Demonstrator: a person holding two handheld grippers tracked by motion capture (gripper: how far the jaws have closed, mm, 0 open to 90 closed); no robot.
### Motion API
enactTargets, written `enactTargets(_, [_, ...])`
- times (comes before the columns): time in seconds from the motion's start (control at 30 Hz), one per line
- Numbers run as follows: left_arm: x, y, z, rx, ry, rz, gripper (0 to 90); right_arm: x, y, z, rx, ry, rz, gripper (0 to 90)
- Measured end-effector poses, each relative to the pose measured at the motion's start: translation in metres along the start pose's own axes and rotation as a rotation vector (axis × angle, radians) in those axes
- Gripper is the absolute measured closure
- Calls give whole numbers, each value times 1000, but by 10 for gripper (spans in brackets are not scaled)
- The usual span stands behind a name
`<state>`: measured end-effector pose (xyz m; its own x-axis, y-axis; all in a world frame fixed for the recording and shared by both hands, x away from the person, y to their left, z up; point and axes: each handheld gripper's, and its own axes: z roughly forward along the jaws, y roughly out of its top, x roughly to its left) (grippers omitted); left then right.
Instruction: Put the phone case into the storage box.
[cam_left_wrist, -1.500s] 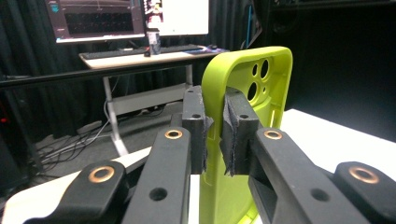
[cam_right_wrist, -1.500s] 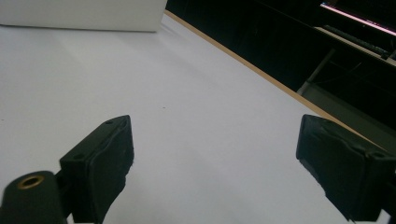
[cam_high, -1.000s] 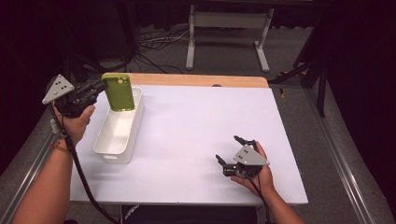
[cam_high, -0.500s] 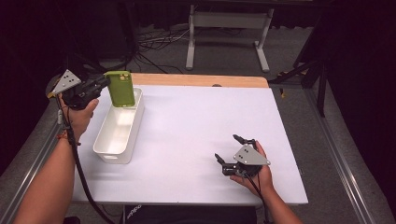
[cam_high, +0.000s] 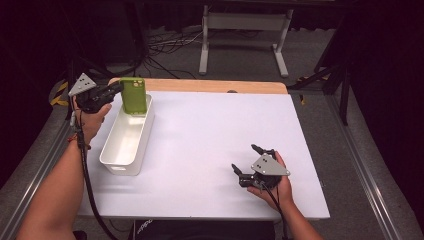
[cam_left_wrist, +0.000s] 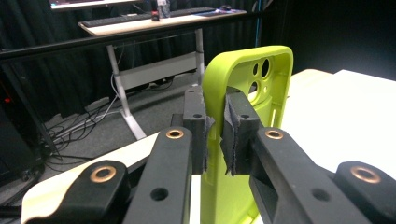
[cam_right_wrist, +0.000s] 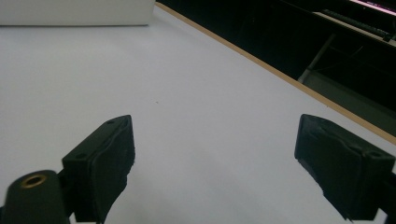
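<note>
On the white table (cam_high: 210, 150) amid dark curtains, left gripper (cam_left_wrist: 215, 133) jaws clamp the green phone case (cam_left_wrist: 252, 93); right gripper (cam_right_wrist: 215, 168) jaws gape.

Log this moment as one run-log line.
left gripper: shut on green phone case | case: above white bin far end | right gripper: open, idle

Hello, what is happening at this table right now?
A person works at a white table with a gripper in each hand. The left gripper is shut on the edge of a green phone case, holding it upright over the far end of a white bin. The right gripper rests low over the table near the front edge, jaws open, holding nothing.
</note>
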<state>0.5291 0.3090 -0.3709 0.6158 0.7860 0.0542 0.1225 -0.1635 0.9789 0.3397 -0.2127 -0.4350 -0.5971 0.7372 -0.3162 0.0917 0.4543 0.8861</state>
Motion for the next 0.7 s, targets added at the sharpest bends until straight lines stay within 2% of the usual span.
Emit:
enactTargets(0.33, [4,-10,12,9,-7,19,812,0,-3,0,25,-10,8,134])
enactTargets(0.43, [5,-15,16,16,-24,4,812,0,-4,0,35,-4,11,136])
enactTargets(0.47, [5,-17,17,23,-15,9,813,0,-5,0,40,0,10,137])
enactTargets(0.57, [8,-24,20,15,-14,-21,812,1,-7,1,56,7,5,139])
enactTargets(0.7, [7,-31,22,17,-10,-25,811,2,-8,3,73,16,1,140])
